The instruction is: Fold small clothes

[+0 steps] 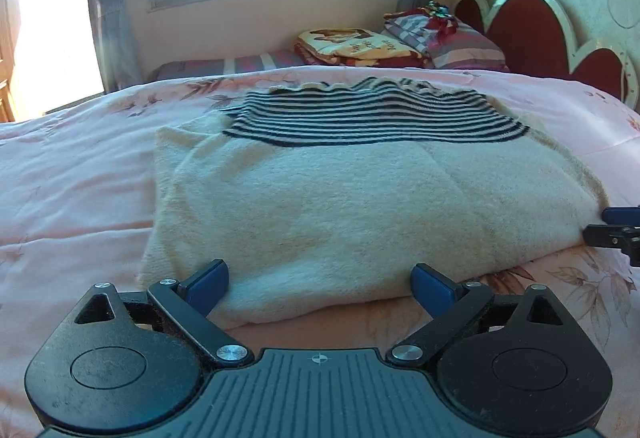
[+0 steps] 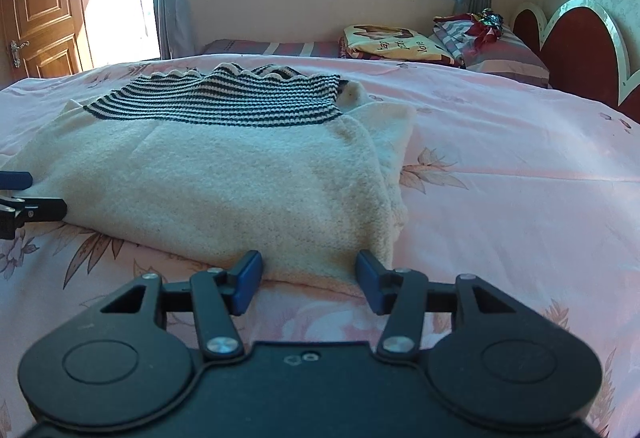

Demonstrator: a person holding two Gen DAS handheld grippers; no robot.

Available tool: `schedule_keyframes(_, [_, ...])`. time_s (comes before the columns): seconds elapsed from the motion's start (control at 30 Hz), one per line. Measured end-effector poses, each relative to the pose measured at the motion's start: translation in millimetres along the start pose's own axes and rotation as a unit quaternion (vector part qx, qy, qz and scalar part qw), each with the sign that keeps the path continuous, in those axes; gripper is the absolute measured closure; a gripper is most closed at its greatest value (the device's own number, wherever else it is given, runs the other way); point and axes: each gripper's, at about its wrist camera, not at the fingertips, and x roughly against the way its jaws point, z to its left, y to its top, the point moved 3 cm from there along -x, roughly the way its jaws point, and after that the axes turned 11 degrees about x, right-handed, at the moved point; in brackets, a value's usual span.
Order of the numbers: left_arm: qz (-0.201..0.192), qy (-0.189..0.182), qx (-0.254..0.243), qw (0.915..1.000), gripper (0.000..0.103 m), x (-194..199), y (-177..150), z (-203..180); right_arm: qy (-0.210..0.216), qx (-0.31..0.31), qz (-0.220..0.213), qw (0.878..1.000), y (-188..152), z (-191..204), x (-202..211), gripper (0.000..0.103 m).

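Both hand-held grippers sit at the near edge of a cream sweater [image 1: 320, 206] that lies partly folded on a pink floral bedspread [image 1: 72, 198], its black-and-white striped section [image 1: 360, 114] at the far end, toward the window. Seen from its own camera, the left hand-held gripper [image 1: 320, 284] has its jaws spread wide, the blue pads [image 1: 208, 282] standing either side of the near fold without pressing on it, so it holds nothing. Its counterpart, the right hand-held gripper [image 2: 308, 278], stands about half open at the near right corner of the sweater, the thick edge lying between its pads [image 2: 250, 280] but apparently not pinched; it too seems released. Judging from this, the step in hand is taking hold of the near hem at two points, to carry it over toward the striped end. To do it well, each gripper should slide low along the bedspread so that the lower pad goes under every layer of the fold, not just the top one, then close firmly before any lift. The bedspread is soft and could be pinched along with the knit, so a slight lift to check would help. Both sides should rise together and travel evenly, or the fluffy knit will skew and bunch.
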Motion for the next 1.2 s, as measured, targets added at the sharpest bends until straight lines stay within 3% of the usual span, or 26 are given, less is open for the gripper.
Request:
schedule_keyframes(0.1, [-0.011,0.028,0.054,0.9981,0.006,23.2,-1.6,26.9,0.006,-0.028,-0.015,0.999,-1.7,-8.5,15.2,0.05])
schedule_keyframes(0.23, [-0.032,-0.028,0.129,0.9907,0.006,49.3,-8.6,44.1,0.008,-0.059,-0.055,0.997,-7.5,-10.5,36.0,0.046])
schedule_keyframes(0.27, [-0.03,-0.035,0.15,0.9876,0.008,46.6,-10.1,45.4,0.013,-0.062,-0.06,0.996,-5.2,-6.8,37.0,0.051])
schedule_keyframes(0.3, [-0.026,-0.045,0.175,0.9832,0.028,42.6,-11.5,48.1,0.018,-0.059,-0.065,0.996,-1.4,-1.9,37.4,0.057])
schedule_keyframes(0.33, [-0.012,-0.055,0.217,0.9746,0.044,33.5,-14.3,54.5,0.027,-0.053,-0.069,0.996,4.7,4.3,37.4,0.075])
schedule_keyframes(0.37, [0.008,-0.061,0.264,0.9625,0.069,23.1,-18.2,61.9,0.033,-0.049,-0.073,0.996,10.1,9.4,37.1,0.091])
schedule_keyframes(0.43, [0.022,-0.092,0.371,0.9239,0.073,5.6,-29.4,80.3,0.045,-0.044,-0.089,0.994,25.7,19.2,37.4,0.096])
schedule_keyframes(0.5, [0.011,-0.117,0.43,0.895,0.072,-0.2,-37.3,90.6,0.058,-0.044,-0.094,0.993,38.5,25.6,33.9,0.096])
schedule_keyframes(0.53, [0.005,-0.126,0.448,0.8851,0.072,-3.1,-40.5,93.7,0.065,-0.043,-0.096,0.992,44.1,28.9,31.0,0.096])
schedule_keyframes(0.63, [-0.017,-0.147,0.476,0.8669,0.072,-9.9,-47.4,98.9,0.08,-0.033,-0.095,0.992,54.6,40.3,20.6,0.096])
schedule_keyframes(0.77, [-0.043,-0.148,0.487,0.8598,0.072,-15.3,-49.9,94.6,0.09,-0.034,-0.086,0.992,57.2,50.5,6.5,0.096])
schedule_keyframes(0.87, [-0.058,-0.143,0.508,0.8474,0.072,-19.4,-48.0,95.1,0.093,-0.042,-0.078,0.992,54.0,54.4,-1.3,0.096])
schedule_keyframes(0.93, [-0.072,-0.133,0.53,0.8341,0.072,-23.0,-49.0,93.8,0.093,-0.043,-0.075,0.992,53.4,55.9,-4.1,0.096])
schedule_keyframes(1.0, [-0.095,-0.119,0.574,0.8045,0.072,-21.8,-56.6,89.2,0.095,-0.047,-0.073,0.992,53.3,56.9,-7.1,0.096])
schedule_keyframes(1.03, [-0.106,-0.115,0.588,0.7937,0.072,-20.0,-61.1,86.3,0.096,-0.051,-0.072,0.991,53.5,57.5,-8.6,0.096])
schedule_keyframes(1.07, [-0.112,-0.112,0.588,0.7936,0.072,-19.6,-62.4,84.2,0.098,-0.055,-0.071,0.991,54.0,58.1,-9.7,0.096])
schedule_keyframes(1.13, [-0.109,-0.109,0.565,0.8107,0.072,-23.2,-58.6,83.8,0.101,-0.057,-0.072,0.991,56.9,60.5,-9.4,0.096])
schedule_keyframes(1.2, [-0.105,-0.109,0.561,0.8139,0.072,-30.7,-51.7,87.7,0.101,-0.053,-0.075,0.991,60.9,62.5,-9.3,0.096])
